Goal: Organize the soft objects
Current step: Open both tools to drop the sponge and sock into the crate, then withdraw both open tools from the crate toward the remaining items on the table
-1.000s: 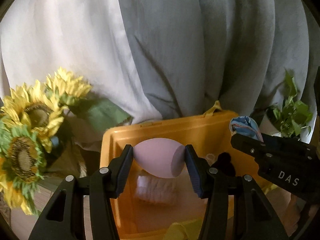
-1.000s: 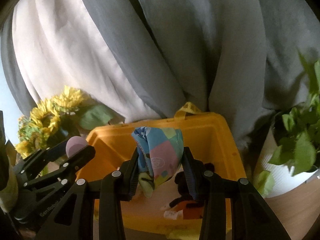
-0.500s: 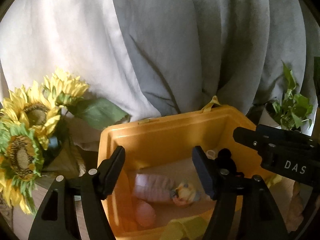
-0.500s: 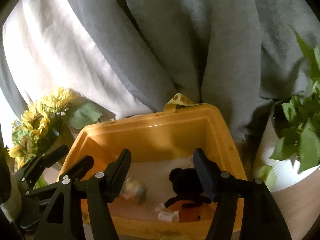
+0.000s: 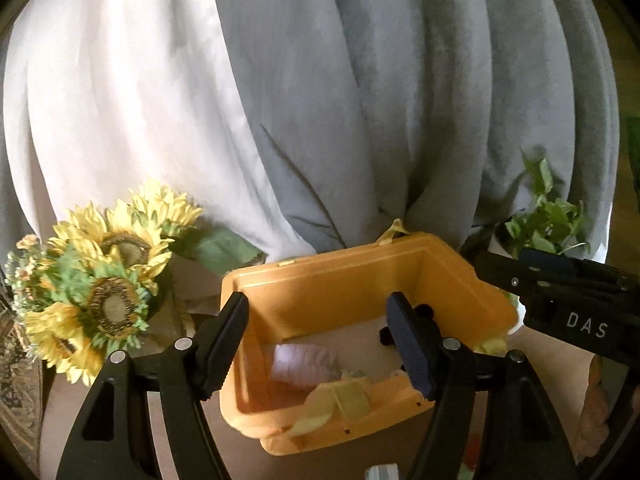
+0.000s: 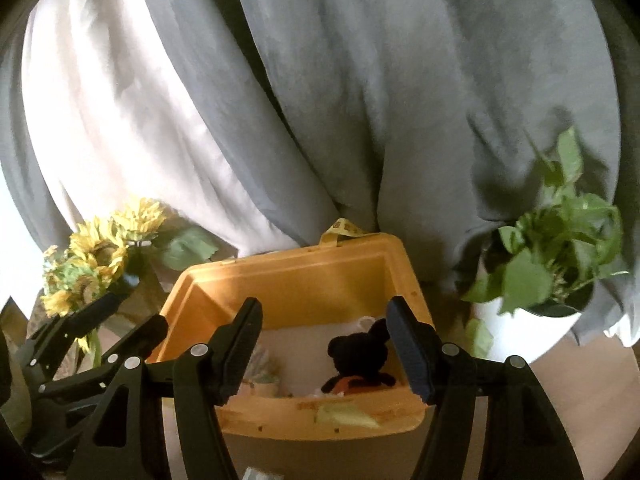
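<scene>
Left gripper (image 5: 316,344): jaws wide apart, nothing between them. Right gripper (image 6: 324,344): same, parted and empty. Just ahead and below both sits the yellow bin (image 5: 360,280). Inside it, beyond the left fingertips, a pink ribbed soft toy (image 5: 300,364); beyond the right fingertips, a black plush (image 6: 360,356). Sunflowers (image 5: 104,292) to the left, potted plant (image 6: 552,264) to the right. Judgement: drop done; retreat calls for lifting clear of the rim, keeping the jaws parted for the next soft object.
</scene>
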The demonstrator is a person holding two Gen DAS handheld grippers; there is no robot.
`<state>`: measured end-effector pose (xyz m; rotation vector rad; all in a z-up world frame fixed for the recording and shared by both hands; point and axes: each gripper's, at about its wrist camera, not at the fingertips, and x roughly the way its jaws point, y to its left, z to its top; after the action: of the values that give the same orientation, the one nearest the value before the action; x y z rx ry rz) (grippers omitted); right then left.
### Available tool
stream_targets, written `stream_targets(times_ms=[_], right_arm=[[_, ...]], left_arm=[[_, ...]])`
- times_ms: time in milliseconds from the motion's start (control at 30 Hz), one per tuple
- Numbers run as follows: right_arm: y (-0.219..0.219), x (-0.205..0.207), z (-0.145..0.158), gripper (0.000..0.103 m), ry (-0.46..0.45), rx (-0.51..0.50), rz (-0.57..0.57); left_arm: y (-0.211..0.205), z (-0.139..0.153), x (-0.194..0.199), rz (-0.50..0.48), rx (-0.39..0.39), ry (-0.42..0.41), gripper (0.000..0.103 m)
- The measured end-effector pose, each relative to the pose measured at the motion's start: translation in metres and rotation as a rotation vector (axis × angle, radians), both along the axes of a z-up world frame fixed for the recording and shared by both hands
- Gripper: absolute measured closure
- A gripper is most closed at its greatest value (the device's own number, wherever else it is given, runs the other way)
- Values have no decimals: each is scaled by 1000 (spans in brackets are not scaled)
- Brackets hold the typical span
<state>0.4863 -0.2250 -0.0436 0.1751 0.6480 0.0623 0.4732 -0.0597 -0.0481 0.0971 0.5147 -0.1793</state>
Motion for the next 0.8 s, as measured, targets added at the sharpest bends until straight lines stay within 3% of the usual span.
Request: stream_targets(times_ms=[800], right_arm=[[4, -95, 15, 37, -16, -20, -41]], left_arm=[[3, 15, -92, -5, 8, -13, 32]])
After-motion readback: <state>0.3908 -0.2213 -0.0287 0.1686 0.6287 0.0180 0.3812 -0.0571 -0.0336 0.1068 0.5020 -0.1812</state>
